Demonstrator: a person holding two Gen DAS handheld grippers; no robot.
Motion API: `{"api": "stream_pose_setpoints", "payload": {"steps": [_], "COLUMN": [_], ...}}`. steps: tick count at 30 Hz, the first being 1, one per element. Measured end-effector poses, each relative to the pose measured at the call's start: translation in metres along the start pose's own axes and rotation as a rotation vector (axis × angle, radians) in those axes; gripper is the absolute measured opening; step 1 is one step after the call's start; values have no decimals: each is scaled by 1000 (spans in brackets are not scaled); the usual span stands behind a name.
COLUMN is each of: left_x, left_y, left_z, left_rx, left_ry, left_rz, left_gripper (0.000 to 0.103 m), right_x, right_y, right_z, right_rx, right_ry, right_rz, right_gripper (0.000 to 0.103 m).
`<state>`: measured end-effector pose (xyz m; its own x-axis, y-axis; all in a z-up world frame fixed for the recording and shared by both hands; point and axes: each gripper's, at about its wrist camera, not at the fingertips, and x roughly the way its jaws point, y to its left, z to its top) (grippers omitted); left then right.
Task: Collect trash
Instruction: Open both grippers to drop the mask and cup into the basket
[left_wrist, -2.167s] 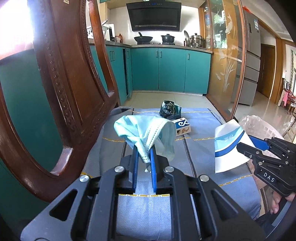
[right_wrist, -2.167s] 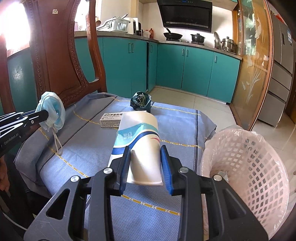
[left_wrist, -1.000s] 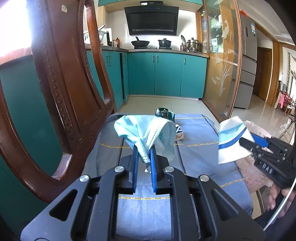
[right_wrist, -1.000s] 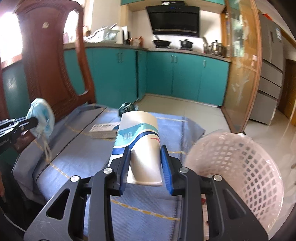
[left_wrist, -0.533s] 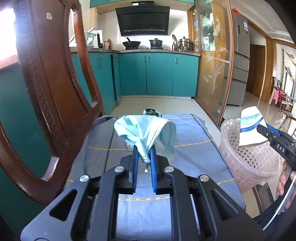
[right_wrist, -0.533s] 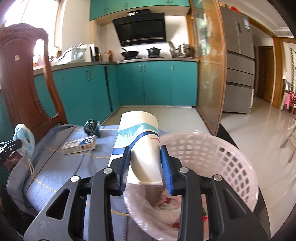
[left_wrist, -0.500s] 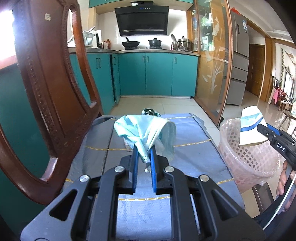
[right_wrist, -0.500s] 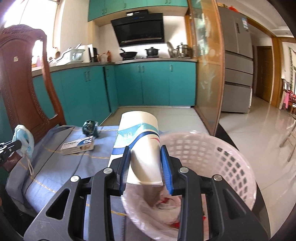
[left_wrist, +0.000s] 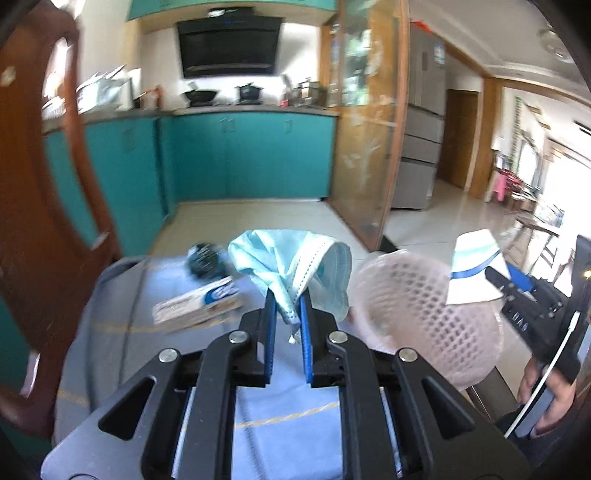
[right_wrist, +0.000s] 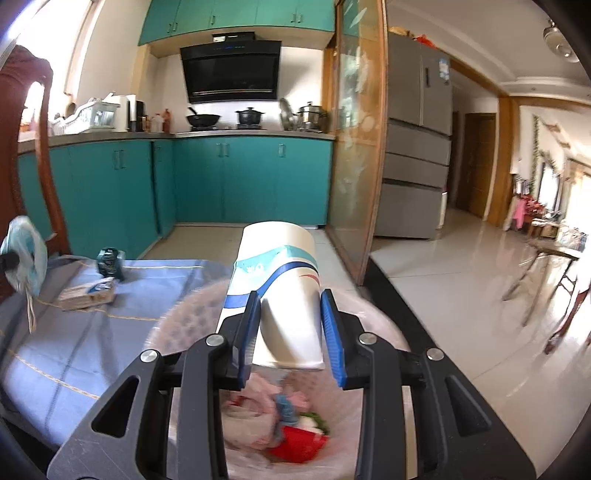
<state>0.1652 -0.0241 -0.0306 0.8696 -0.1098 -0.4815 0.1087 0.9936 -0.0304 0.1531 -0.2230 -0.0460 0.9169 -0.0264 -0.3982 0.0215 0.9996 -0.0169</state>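
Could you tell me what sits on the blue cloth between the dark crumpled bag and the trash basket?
A small flat box lies between the bag and the basket, clearest in the right wrist view.

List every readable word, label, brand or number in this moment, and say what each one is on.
"DAS": white letters on the right gripper, seen upside down from the left wrist view.
Paper cup: teal print, too blurred to read.
Small box: printing blurred, unreadable.
Fridge: sticker too small to read.
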Motion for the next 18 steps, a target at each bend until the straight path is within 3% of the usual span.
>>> {"api": "stream_pose_setpoints", "payload": {"steps": [3, 6, 8, 15, 17, 18], "left_x": [14, 44, 62, 110, 118, 120], "left_y": [-23, -47, -60, -106, -109, -108], "left_z": [9, 16, 17, 9, 5, 4], "left_rx": [34, 45, 59, 94, 93, 88], "left_ry": [1, 75, 105, 198, 226, 232], "left_rz": [-63, -199, -246, -331, -330, -328], "left_gripper": [13, 13, 13, 14, 23, 32], "right_x": [1, 12, 20, 27, 33, 37], "right_y": [-10, -19, -25, -29, -29, -26], "right_z": [-3, -8, -13, -18, -19, -21], "right_rx": [26, 59, 79, 95, 94, 86], "right_ry": [10, 75, 125, 168, 196, 217], "right_rz": [-5, -19, -40, -34, -26, -30], "right_gripper": [34, 34, 34, 34, 35, 38]}}
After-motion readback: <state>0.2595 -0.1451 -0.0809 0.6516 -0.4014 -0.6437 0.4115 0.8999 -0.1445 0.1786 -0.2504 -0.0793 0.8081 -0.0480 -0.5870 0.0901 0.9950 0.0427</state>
